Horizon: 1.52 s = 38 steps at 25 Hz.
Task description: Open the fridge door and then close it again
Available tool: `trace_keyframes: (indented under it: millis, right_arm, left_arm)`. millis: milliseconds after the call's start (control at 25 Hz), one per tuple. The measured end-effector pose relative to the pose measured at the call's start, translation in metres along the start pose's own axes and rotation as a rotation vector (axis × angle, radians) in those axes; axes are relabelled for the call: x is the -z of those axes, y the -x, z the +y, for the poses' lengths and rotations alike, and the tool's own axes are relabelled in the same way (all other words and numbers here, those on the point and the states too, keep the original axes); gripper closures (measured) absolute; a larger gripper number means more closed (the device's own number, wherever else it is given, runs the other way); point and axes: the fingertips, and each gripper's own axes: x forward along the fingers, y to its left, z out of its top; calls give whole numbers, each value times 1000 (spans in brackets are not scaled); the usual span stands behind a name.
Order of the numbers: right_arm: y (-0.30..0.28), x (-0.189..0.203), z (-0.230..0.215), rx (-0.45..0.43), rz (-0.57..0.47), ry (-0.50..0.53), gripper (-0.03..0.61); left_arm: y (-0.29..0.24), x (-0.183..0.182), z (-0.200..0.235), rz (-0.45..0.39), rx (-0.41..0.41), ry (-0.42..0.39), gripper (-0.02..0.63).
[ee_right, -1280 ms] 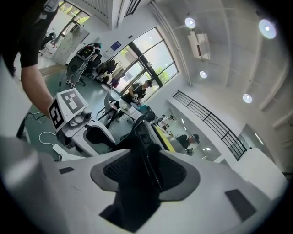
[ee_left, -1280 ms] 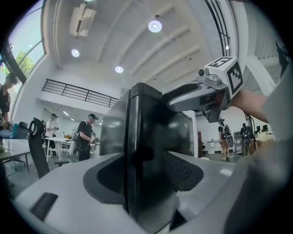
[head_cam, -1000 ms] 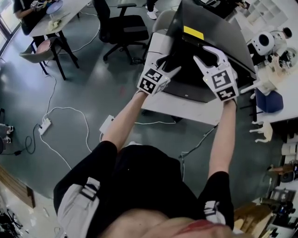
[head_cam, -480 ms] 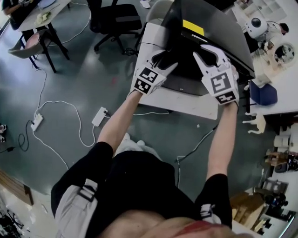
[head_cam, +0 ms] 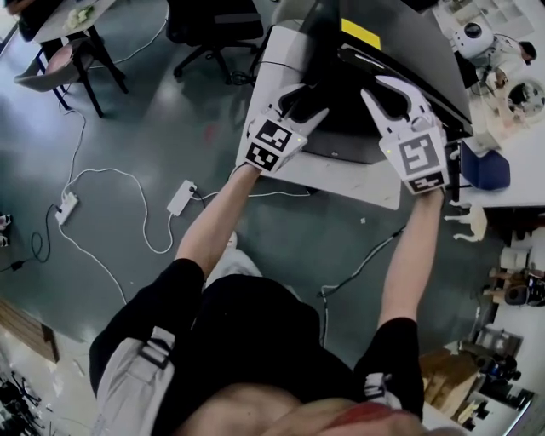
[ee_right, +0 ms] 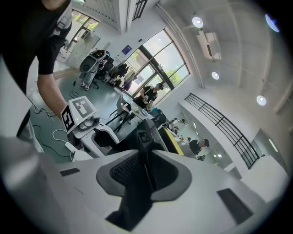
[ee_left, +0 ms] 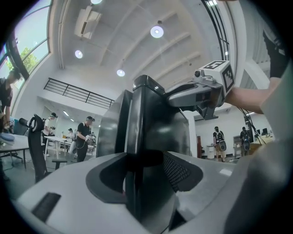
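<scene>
It is a big open-plan lab hall: high ceiling with round lights (ee_left: 157, 31), mezzanine railing (ee_left: 78, 93), tall windows (ee_right: 158, 57), office chair (head_cam: 213, 21), floor power strip (head_cam: 182, 197), people (ee_left: 84, 137) standing about.

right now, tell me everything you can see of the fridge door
The fridge door is a glossy black slab with a thick, rounded edge; by its sheen it looks like plastic or glass. It belongs to a black fridge that stands on a white table. The left claw and the right claw each grip its edge, side by side, with one jaw on either face. Nothing else touches it. How far it stands open cannot be told from these views.
</scene>
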Motion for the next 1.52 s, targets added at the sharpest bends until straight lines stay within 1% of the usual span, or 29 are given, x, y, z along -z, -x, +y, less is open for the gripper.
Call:
trace_keyframes:
  millis: [160,320,480,640,800,880,960,1040,1120,1200,1320,1440,1520]
  right_arm:
    - [25,-2,19,3,-42,8,498]
    - [58,-4,44,-34,-94,78,497]
    - [102,-4,70,-62,-162,125,499]
    - [146,2,103,-97,-200,201,495]
    - [196,19,120,-118,-228,258,495]
    - [223,30,127,-128,-236,284,495]
    - [250,44,134,-139,-228,303,495]
    - [274,59,142,-144,-209,321,495]
    - [298,74,147,-130,-184,347,494]
    - [320,91,144,-92,-159,370,495]
    - [348,119,139,-53,-132,340,495]
    - [372,140,135,-20,-118,261,494]
    - [381,145,130,16,-113,206,494]
  left_arm:
    - [24,2,-26,13,-53,-19,384]
    - [51,8,-64,52,-86,-35,407]
    - [81,8,-113,68,-129,-59,414]
    - [111,17,-170,73,-160,-67,414]
    - [123,20,-235,90,-176,-76,414]
    - [125,19,-269,115,-190,-85,414]
    - [127,24,-306,155,-203,-90,414]
    - [126,30,-341,168,-206,-96,414]
    - [123,34,-375,169,-197,-95,414]
    - [113,34,-405,172,-181,-96,414]
    - [95,37,-446,203,-134,-105,414]
    - [83,40,-479,223,-89,-104,414]
    - [77,37,-489,217,-69,-88,414]
